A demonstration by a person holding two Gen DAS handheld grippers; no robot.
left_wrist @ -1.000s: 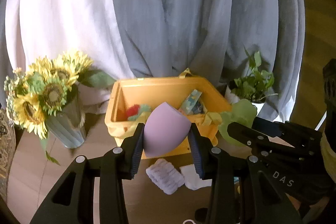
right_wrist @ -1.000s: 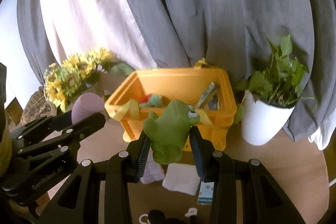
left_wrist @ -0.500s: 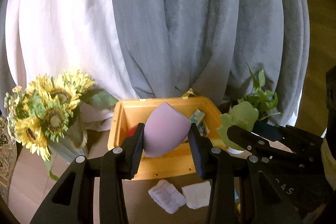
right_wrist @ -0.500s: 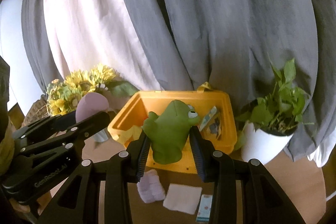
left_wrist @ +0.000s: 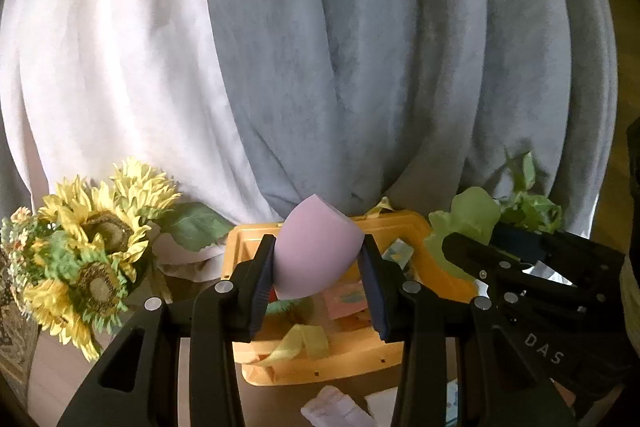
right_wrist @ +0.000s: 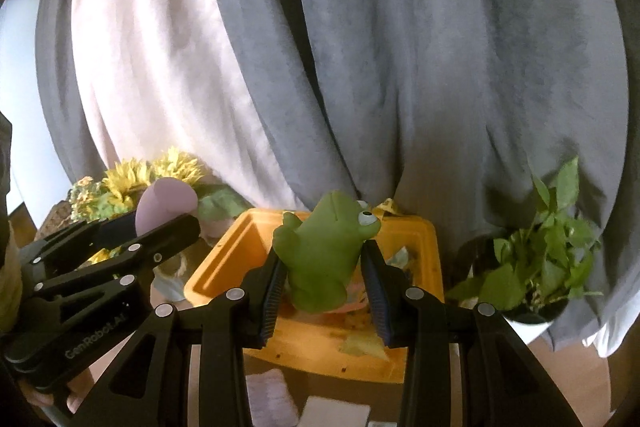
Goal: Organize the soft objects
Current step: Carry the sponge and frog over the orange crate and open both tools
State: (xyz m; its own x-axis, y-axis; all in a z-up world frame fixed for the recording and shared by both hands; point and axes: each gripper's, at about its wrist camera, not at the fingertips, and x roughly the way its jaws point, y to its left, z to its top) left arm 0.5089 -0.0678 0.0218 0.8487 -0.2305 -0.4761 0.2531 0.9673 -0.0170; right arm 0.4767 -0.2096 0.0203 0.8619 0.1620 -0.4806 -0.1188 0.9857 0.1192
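Observation:
My left gripper (left_wrist: 318,263) is shut on a lilac egg-shaped sponge (left_wrist: 314,255), held above the open orange bin (left_wrist: 412,227). My right gripper (right_wrist: 326,267) is shut on a green soft frog toy (right_wrist: 324,251), also held above the bin (right_wrist: 428,255). The bin holds a yellow ribbon (left_wrist: 302,343), a pink card and other small items. The right gripper with the frog (left_wrist: 472,215) shows at the right of the left wrist view. The left gripper with the sponge (right_wrist: 164,205) shows at the left of the right wrist view.
A vase of sunflowers (left_wrist: 88,259) stands left of the bin. A potted green plant (right_wrist: 540,259) stands right of it. A lilac ribbed cloth (left_wrist: 336,409) and a white folded cloth (right_wrist: 336,413) lie on the wooden table in front. Grey and white curtains hang behind.
Both grippers have risen and moved forward over the bin, each still holding its object. The bin sits lower and nearer in both views.

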